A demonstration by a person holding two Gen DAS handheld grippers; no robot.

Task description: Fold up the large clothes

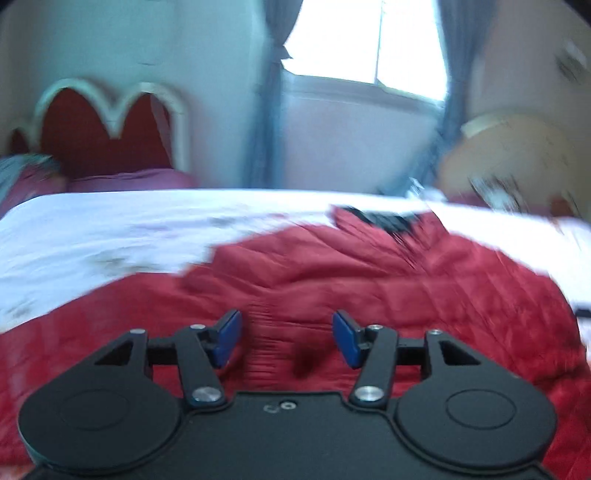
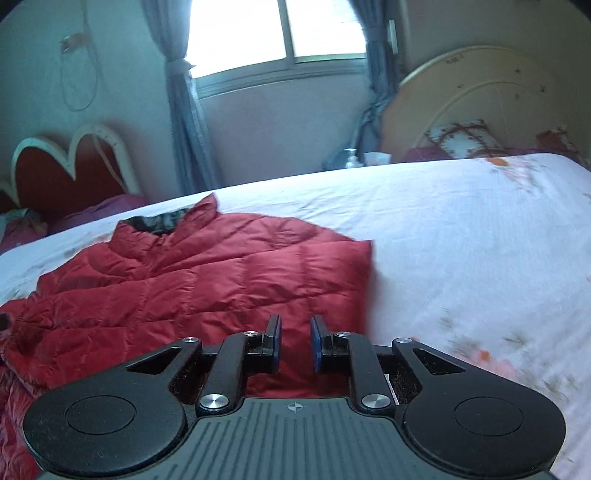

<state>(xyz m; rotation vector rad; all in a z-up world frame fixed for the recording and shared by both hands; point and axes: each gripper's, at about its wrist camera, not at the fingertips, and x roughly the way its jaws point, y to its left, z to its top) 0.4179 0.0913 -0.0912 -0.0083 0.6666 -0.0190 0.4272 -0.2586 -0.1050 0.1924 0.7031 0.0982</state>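
A red quilted down jacket [image 2: 207,280] lies spread on the white bed sheet [image 2: 461,240], its dark-lined collar [image 2: 162,221] toward the far side. In the left wrist view the jacket [image 1: 332,280] fills the foreground. My left gripper [image 1: 287,338] hovers just over it, its blue pads [image 1: 226,338] wide apart with nothing between them. My right gripper [image 2: 294,343] is at the jacket's near right edge. Its pads stand close together, and red fabric fills the narrow gap between them.
The bed's cream headboard [image 2: 480,96] and patterned pillows [image 2: 461,138] are at the right. A second bed with a red heart-shaped headboard [image 1: 107,125] stands at the far left. A curtained window [image 2: 277,33] faces me. A bottle [image 2: 351,157] stands beyond the bed.
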